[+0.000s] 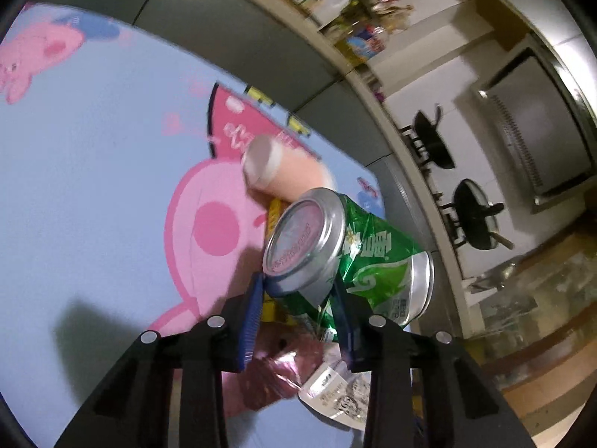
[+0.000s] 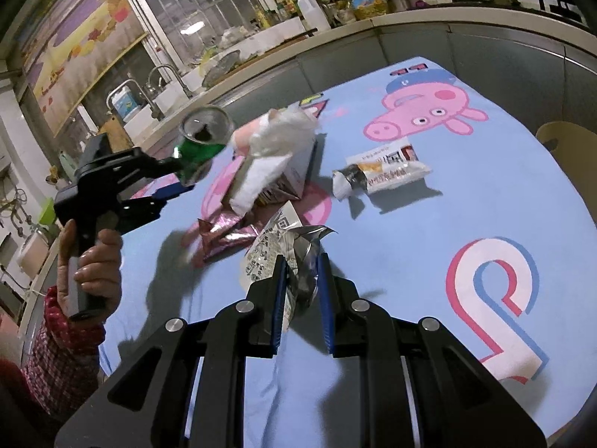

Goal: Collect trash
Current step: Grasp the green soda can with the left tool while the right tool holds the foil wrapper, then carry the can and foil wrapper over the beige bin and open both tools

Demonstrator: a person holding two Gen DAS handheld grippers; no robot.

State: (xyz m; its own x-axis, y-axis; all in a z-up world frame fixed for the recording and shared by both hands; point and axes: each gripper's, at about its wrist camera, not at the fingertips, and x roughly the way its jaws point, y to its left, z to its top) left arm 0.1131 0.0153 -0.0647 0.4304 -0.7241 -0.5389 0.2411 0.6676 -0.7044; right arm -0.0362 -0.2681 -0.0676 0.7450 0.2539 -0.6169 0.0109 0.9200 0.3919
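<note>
Your left gripper [image 1: 298, 291] has its blue fingers [image 1: 252, 313] closed on the dented green aluminium drink can [image 1: 358, 257], pinching it low on the crumpled wall near the base, and the can is off the cloth, seen lifted in the right wrist view [image 2: 203, 138]. That hold looks shallow to me: the can sticks out well past the fingertips, so a quick swing could let it pivot or slip, and its opened mouth could drip whatever is left inside.

Your right gripper [image 2: 302, 280] stands nearly closed on a crinkled silver foil wrapper [image 2: 306, 257], with a white printed paper wrapper [image 2: 261, 257] caught against the left finger. Thin foil tears or slides out easily, and the paper may drop off once you lift.

Below the can lie a pink foil packet [image 2: 224, 237], a white crumpled plastic bag [image 2: 276, 149] over a carton, and a pale pink cylindrical cup [image 1: 283, 171] on its side, which may roll if brushed. A white snack wrapper [image 2: 388, 170] sits apart to the right.

The light blue cartoon-pig tablecloth [image 2: 410, 261] is bare on the right and toward you, so there is room there. The far edge meets a grey counter front [image 2: 485, 48], and the kitchen worktop beyond is crowded with bottles; keep clear of it.
</note>
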